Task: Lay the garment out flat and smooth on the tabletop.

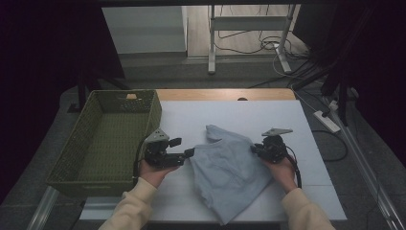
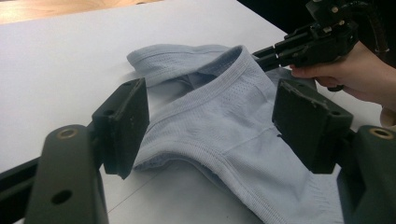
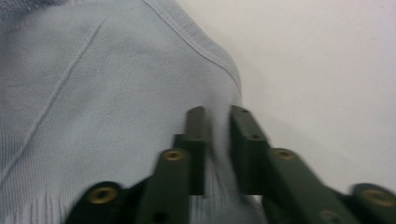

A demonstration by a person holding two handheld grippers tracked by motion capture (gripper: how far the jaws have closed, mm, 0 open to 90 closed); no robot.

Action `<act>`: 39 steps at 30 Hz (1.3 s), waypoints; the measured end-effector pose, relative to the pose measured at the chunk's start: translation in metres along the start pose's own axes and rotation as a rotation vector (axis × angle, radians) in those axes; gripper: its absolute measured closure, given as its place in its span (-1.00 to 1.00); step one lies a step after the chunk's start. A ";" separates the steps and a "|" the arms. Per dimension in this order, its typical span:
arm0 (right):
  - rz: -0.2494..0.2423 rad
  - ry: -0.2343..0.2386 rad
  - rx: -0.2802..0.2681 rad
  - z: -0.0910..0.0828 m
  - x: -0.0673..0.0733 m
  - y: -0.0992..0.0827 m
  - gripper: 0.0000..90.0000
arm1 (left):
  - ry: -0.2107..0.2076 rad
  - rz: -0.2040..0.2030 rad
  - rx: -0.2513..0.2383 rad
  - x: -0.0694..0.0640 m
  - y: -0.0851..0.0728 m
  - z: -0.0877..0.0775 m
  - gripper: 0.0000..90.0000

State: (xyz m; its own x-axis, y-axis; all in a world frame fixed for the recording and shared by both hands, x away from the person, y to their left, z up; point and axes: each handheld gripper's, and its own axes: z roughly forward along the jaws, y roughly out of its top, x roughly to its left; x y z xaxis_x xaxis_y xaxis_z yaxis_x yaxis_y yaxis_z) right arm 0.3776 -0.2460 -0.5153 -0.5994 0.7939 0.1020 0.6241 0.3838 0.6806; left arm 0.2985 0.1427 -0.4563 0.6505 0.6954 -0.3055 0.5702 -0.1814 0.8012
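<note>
A light blue knitted garment (image 1: 230,167) lies crumpled on the white table (image 1: 268,115). My left gripper (image 1: 184,147) rests at its left edge, jaws open. In the left gripper view the wide-apart jaws of the left gripper (image 2: 212,121) frame the garment's (image 2: 224,121) ribbed neckline, with no pad touching it. At the cloth's right edge, my right gripper (image 1: 253,148) is shut on it. In the right gripper view, the right gripper (image 3: 219,114) has a fold of the garment (image 3: 93,70) pinched between its nearly closed jaws. The right gripper (image 2: 259,53) also appears far off in the left gripper view.
A green woven basket (image 1: 72,139) stands along the table's left side, close to my left hand. A wooden strip (image 1: 225,94) runs along the table's far edge. On the floor to the right lie a power strip (image 1: 327,120) and cables.
</note>
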 end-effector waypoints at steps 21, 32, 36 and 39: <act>0.038 -0.131 -0.023 -0.076 -0.006 -0.043 0.90 | -0.003 -0.002 0.005 0.001 0.000 0.003 -0.39; 0.036 -0.127 -0.014 -0.092 0.005 -0.064 0.90 | -0.004 -0.002 0.005 0.000 0.000 0.004 -0.39; 0.031 -0.126 -0.014 -0.096 0.009 -0.068 0.90 | -0.004 -0.002 0.005 0.000 0.000 0.004 -0.39; 0.032 -0.126 -0.015 -0.096 0.009 -0.069 0.90 | -0.005 -0.003 0.005 0.000 0.000 0.004 -0.39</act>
State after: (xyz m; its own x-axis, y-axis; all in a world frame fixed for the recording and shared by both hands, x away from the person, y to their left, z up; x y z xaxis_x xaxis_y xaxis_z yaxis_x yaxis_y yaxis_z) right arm 0.2812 -0.3110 -0.4916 -0.5107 0.8591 0.0328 0.6338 0.3505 0.6895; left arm 0.3007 0.1397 -0.4588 0.6512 0.6925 -0.3104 0.5747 -0.1830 0.7976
